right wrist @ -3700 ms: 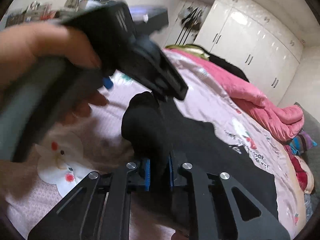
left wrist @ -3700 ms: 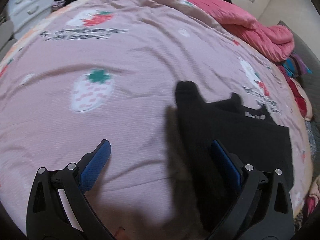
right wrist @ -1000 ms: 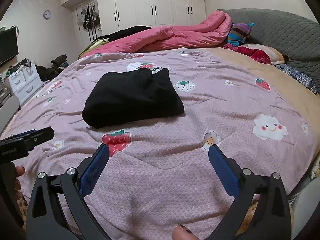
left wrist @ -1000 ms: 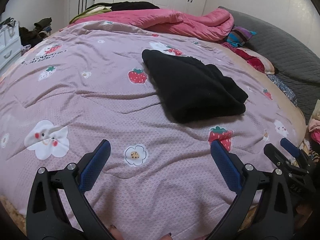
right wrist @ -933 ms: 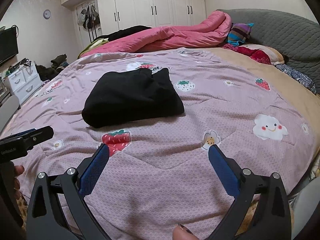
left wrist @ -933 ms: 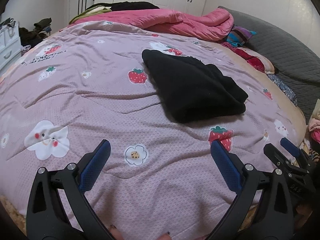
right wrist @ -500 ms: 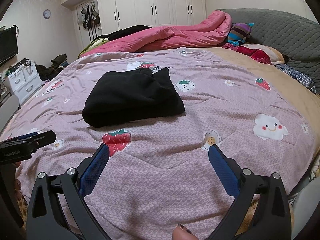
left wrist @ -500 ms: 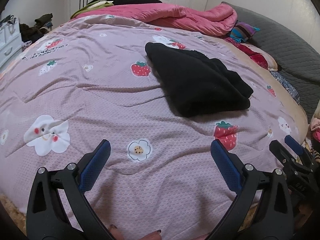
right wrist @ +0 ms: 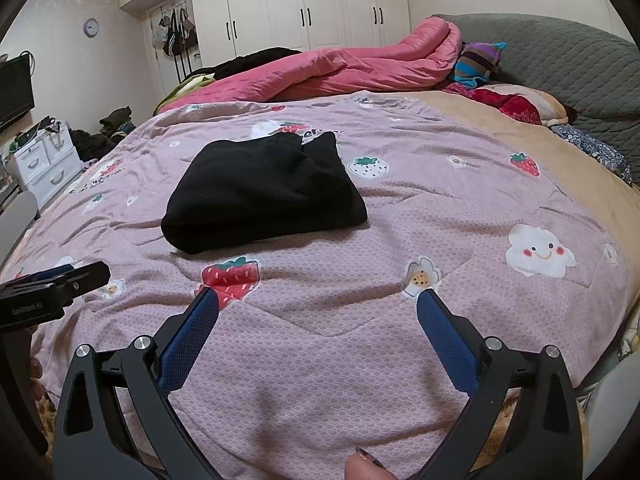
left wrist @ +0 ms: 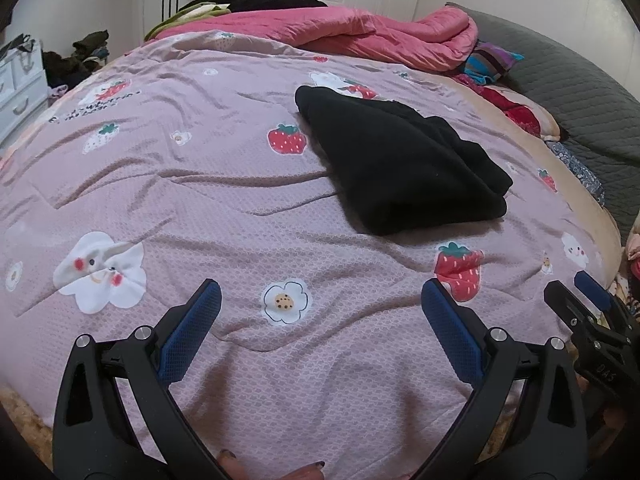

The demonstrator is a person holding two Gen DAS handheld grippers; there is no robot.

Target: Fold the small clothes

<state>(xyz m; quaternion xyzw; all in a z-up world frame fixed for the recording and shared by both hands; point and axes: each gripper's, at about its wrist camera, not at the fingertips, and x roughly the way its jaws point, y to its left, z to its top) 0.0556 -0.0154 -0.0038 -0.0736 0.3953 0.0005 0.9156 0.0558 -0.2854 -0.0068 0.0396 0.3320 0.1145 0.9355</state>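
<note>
Folded garment (left wrist: 400, 164) lies on the bedspread (left wrist: 224, 208), toward its middle. Rumpled quilt (left wrist: 360, 36) sits behind it along the far edge; pillows (right wrist: 508, 102) lie at the far right corner (against the headboard (right wrist: 560, 60)). Both grippers, left gripper (left wrist: 320, 308) and right gripper (right wrist: 318, 314), hang over the near edge, well apart from the garment.

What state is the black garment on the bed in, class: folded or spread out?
Folded. The black garment lies as a compact, thick bundle with a rounded doubled edge on the pink bedspread, untouched by either gripper.
</note>
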